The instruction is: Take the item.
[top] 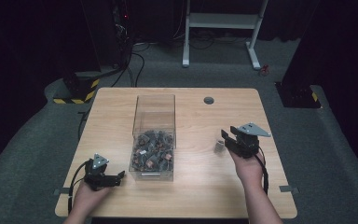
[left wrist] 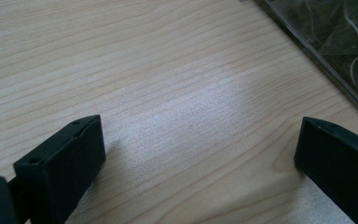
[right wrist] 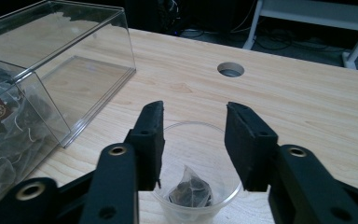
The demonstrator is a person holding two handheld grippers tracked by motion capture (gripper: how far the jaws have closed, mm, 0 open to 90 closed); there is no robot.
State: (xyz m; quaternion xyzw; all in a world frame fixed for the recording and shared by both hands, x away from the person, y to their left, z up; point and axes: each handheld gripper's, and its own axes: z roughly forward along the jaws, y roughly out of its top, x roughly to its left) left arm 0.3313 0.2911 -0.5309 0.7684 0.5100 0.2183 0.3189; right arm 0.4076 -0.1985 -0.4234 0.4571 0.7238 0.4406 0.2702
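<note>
Cup (right wrist: 200, 186): clear plastic, upright on the table, directly under the right gripper (right wrist: 193, 140); seen in the high view (top: 219, 146) just left of that gripper (top: 227, 136)
Bag (right wrist: 191, 189): one pyramid tea bag, lying at the bottom of the cup, below the jaw tips
Right gripper: jaws apart above the cup's mouth, nothing pressed between them, the bag judged released
Left gripper (left wrist: 200, 154): jaws wide apart over bare wood, nothing between them; held low at the near left corner (top: 113, 179)
Box (top: 154, 135): clear, long axis running away from the person, near half filled with tea bags (top: 152, 152), far half bare
Relation: box lies left of the right gripper and right of the left gripper; the left one is judged nearer to the filled end
Next pick: judged to call for a reach over the box's near end
Table (top: 200, 186): pale wood grain, a round cable hole (top: 209, 100) near the far edge
Room: dark, grey carpet, a white frame (top: 221, 28) and cables behind the table
</note>
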